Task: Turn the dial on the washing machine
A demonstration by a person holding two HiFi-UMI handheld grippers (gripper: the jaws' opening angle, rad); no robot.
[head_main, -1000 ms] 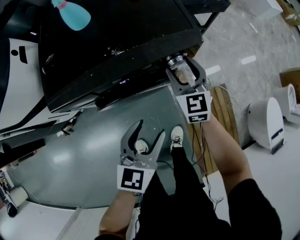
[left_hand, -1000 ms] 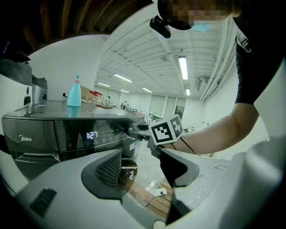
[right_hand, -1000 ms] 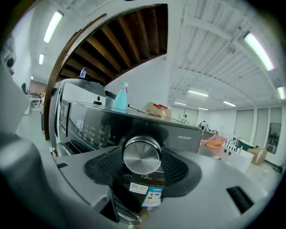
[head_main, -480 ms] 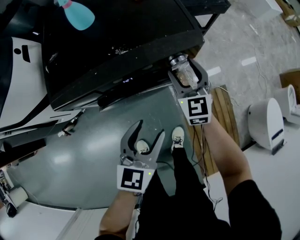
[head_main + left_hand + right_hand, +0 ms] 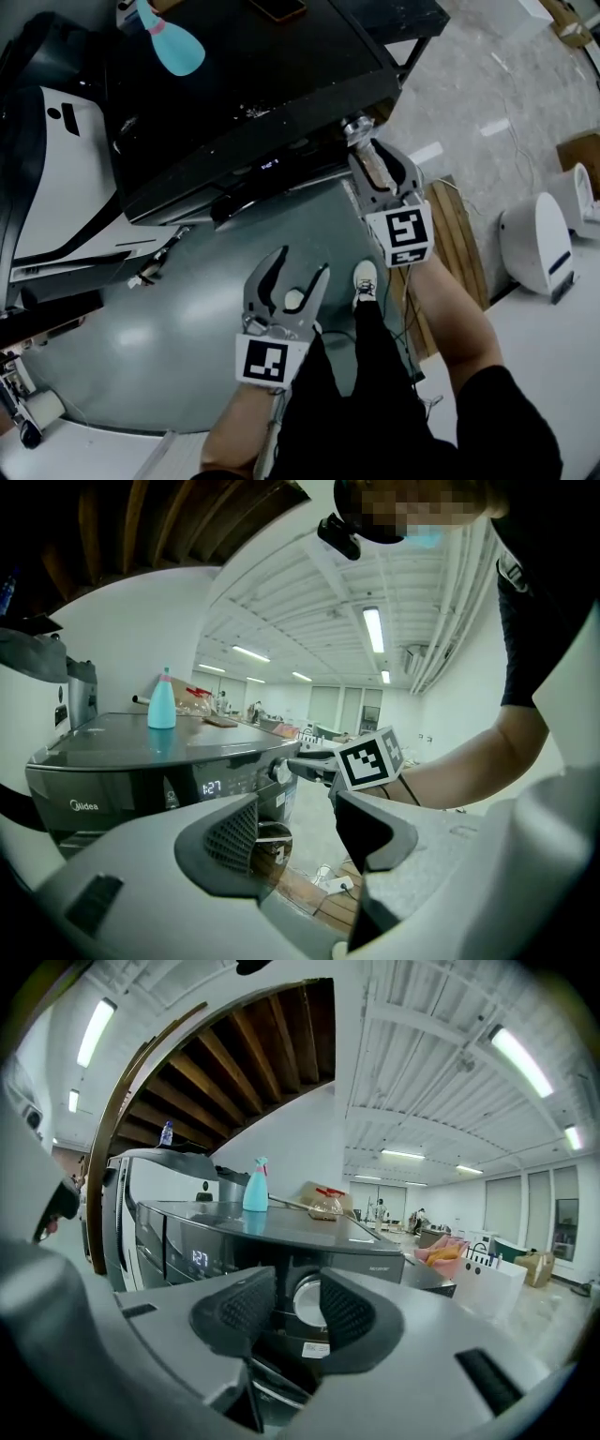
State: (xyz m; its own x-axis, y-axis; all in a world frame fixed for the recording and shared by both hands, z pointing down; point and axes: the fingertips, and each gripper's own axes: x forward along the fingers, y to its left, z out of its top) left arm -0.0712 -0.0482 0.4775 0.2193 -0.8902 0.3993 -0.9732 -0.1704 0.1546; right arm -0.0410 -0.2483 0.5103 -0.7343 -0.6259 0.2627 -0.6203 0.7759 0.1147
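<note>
Dial: silver round knob on the dark front panel of the washing machine, right at the panel's end nearest the right arm in the head view.
Right claw: the right claw is lined up dead on the dial. The jaws are a bit apart and the knob shows in the gap between the ribbed pads. From the head view the tips sit just in front of the knob. I honestly can't tell if they touch it.
Display: lit digits on the same panel, off to the side of the dial.
Left claw: the left claw hangs low and well away from the machine, jaws spread wide with nothing between them. Its own view looks across at the panel and the right claw's marker cube.
Spray bottle: light blue one standing upright on the machine's top, far from the dial.
Wooden slats: a slatted wood platform on the floor beside the right forearm.
Shoe: a white shoe on the grey floor, between the two claws.
</note>
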